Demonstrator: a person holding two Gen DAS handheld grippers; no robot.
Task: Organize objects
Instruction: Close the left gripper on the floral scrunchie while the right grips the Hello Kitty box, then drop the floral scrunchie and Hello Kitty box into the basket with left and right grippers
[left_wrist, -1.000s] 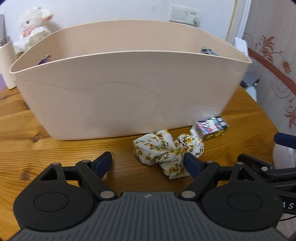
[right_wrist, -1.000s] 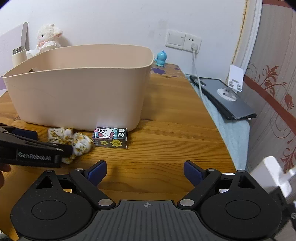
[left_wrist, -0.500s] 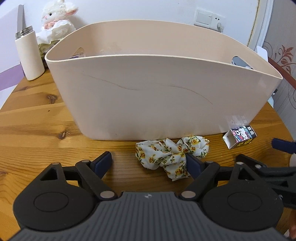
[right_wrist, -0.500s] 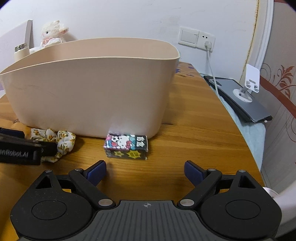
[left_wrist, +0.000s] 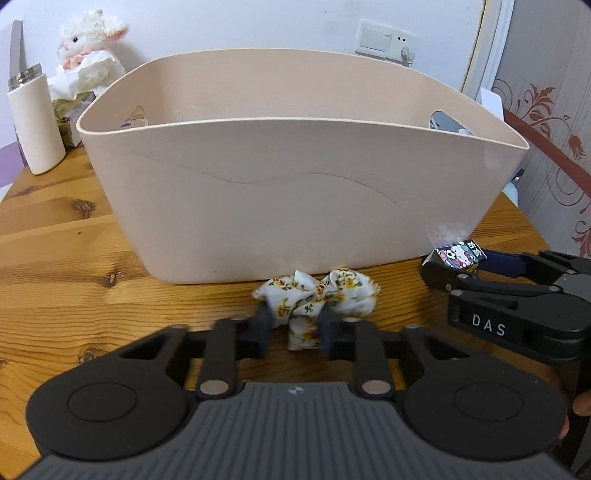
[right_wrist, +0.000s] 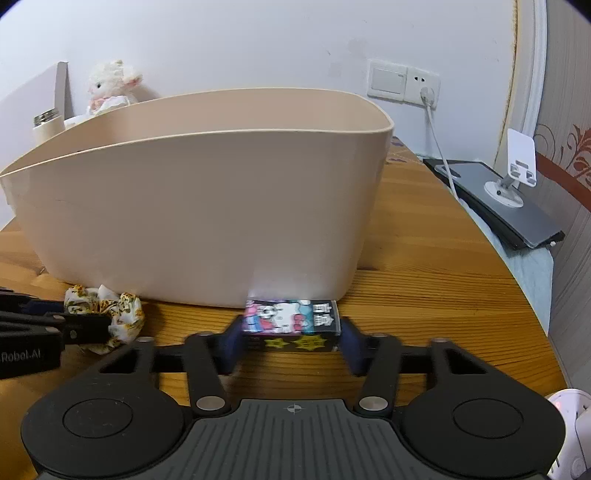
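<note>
Left tongs (left_wrist: 293, 326) pinching floral scrunchie (left_wrist: 317, 295), right tongs (right_wrist: 290, 341), "DAS", gripping cartoon box (right_wrist: 291, 325)

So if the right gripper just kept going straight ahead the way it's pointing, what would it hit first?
The right gripper already has the small cartoon-printed box between its fingers. Pushed straight on, box and gripper would probably meet the front wall of the beige plastic storage bin just behind, though the exact gap is hard to judge.

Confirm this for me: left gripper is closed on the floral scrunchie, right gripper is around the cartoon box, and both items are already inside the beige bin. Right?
Not quite. The floral scrunchie and the cartoon box both lie on the wooden table in front of the beige bin, not inside it, as both wrist views show. The left gripper and right gripper are as you describe.
</note>
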